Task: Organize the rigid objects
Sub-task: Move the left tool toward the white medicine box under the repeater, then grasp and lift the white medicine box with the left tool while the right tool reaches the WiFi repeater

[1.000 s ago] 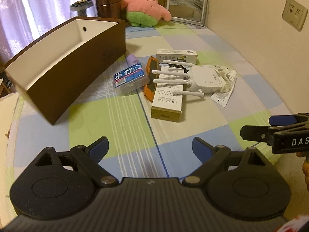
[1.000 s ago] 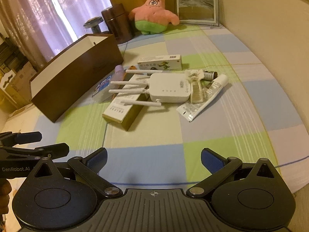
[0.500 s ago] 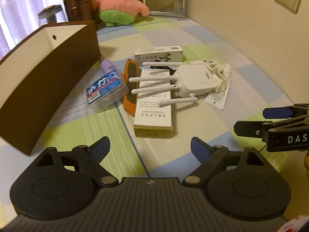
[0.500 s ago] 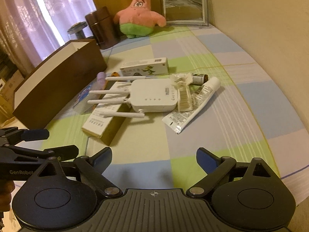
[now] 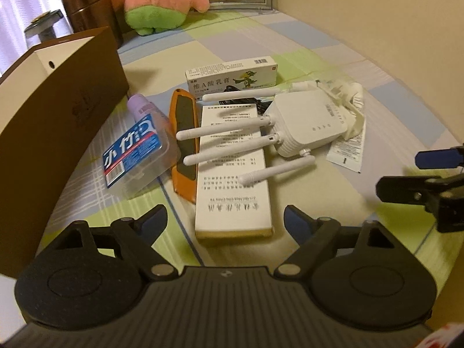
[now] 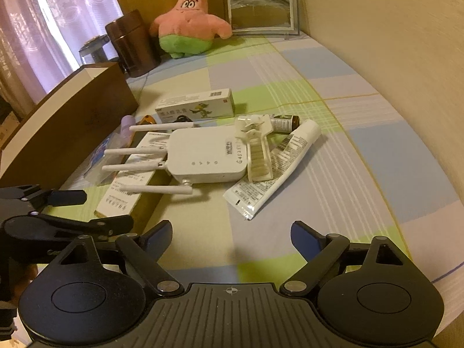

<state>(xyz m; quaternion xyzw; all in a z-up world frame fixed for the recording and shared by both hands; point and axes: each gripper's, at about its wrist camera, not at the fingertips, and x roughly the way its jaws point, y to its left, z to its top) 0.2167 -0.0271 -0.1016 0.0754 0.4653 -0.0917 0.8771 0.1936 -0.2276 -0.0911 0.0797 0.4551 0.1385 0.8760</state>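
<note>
A pile lies on the checked cloth: a white router (image 5: 310, 121) (image 6: 207, 155) with several antennas, partly on a long white box (image 5: 232, 168) (image 6: 127, 185), an orange case (image 5: 184, 142), a clear blue-labelled box (image 5: 136, 150), a cream carton (image 5: 232, 76) (image 6: 197, 107), a white tube (image 6: 278, 162) and a clear clip (image 6: 256, 150). My left gripper (image 5: 224, 221) is open and empty just before the long box. My right gripper (image 6: 230, 236) is open and empty, short of the tube.
A brown open box (image 5: 52, 116) (image 6: 66, 124) stands at the left. A pink star plush (image 5: 159, 3) (image 6: 188, 26), a brown canister (image 6: 132, 46) and a framed picture (image 6: 261, 7) stand at the back. A wall (image 6: 391, 72) runs along the right.
Both grippers have moved forward toward the pile, which now looks larger and closer. Both stay open; no object has moved.
</note>
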